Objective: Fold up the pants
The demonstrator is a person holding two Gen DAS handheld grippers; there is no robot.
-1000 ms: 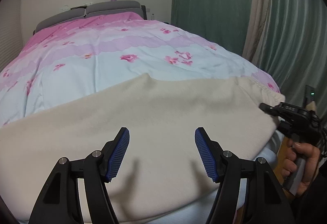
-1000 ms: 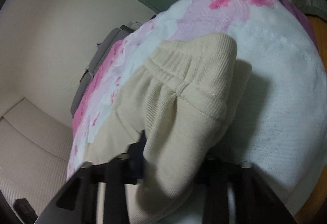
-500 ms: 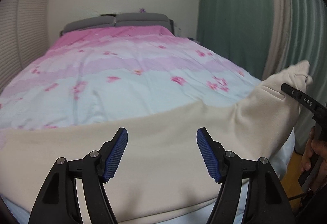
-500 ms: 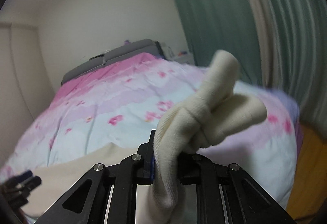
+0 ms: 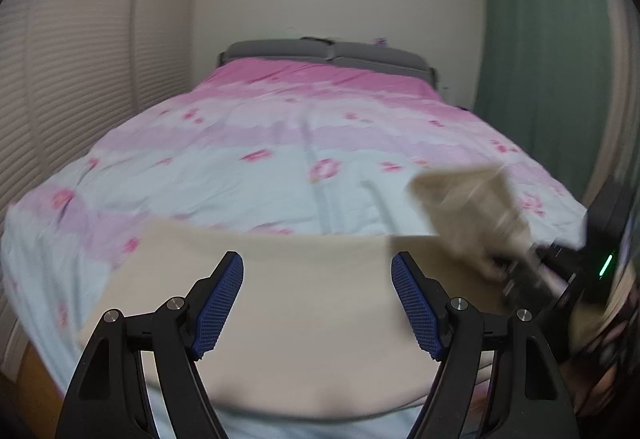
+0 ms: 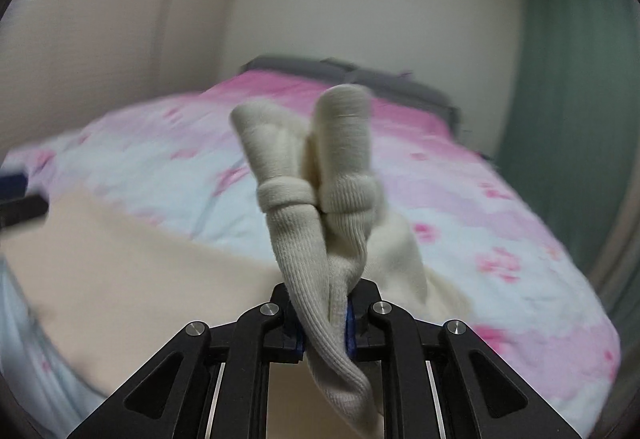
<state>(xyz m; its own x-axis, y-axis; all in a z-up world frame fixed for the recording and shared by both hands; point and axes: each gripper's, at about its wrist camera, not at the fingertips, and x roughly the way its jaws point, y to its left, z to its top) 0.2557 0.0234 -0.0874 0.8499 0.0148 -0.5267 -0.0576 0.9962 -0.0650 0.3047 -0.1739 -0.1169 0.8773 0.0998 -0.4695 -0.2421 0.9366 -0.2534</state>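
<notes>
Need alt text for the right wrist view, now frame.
The right gripper is clamped on the ribbed waistband of cream knit pants, lifted so the bunched fabric stands up in front of the lens. Behind lies a bed with a pink and pale blue floral duvet; the rest of the pants spreads across its near edge.

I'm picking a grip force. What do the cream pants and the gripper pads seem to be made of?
The pants: soft ribbed knit, likely cotton or a blend, matte; fine ribs show at the bunched waistband. The left gripper pads: blue, grid-textured, probably rubber or soft plastic.
</notes>
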